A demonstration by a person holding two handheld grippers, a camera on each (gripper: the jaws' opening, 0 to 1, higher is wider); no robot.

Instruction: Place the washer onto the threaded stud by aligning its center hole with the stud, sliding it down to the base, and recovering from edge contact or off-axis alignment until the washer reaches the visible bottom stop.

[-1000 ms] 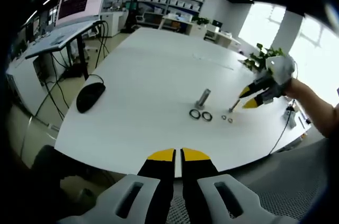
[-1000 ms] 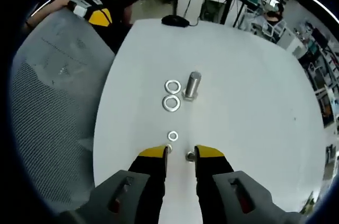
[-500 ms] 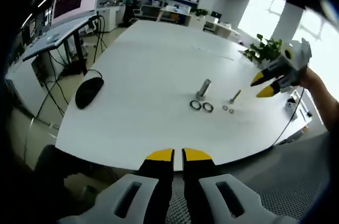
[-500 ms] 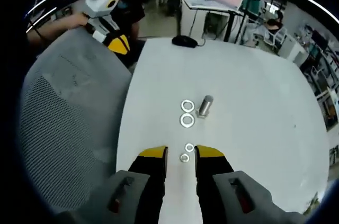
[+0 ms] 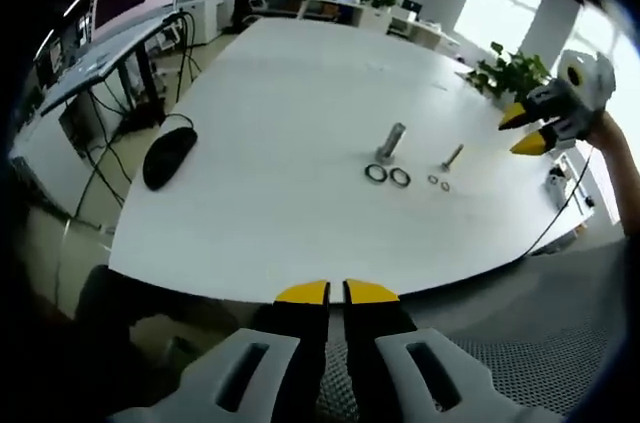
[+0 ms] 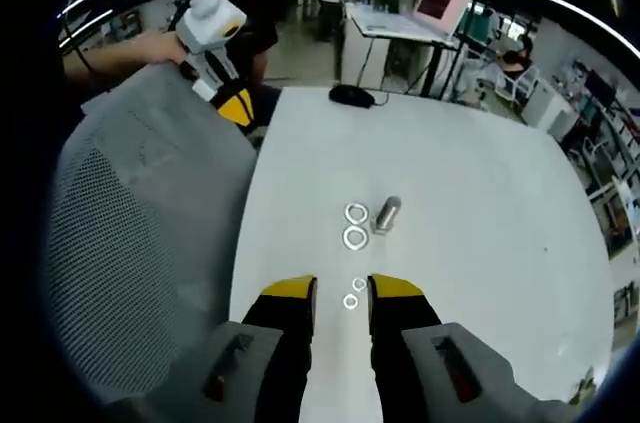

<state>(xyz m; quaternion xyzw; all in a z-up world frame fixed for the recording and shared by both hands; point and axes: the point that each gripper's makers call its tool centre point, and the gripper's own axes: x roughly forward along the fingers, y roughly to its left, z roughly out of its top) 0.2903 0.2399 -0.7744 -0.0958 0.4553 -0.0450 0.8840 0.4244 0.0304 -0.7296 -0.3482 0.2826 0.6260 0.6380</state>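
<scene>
White desk in an open office carries, from left, a black mouse, two large washers just before the upright threaded stud, then two small washers near a small bolt. Left gripper hangs off the near edge, nearly closed, empty. Right gripper hovers slightly parted, empty, above the small washers.

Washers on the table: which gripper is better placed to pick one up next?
Right. The right gripper hangs open just above the small washers; the left gripper, jaws together, sits off the table's near edge.
</scene>
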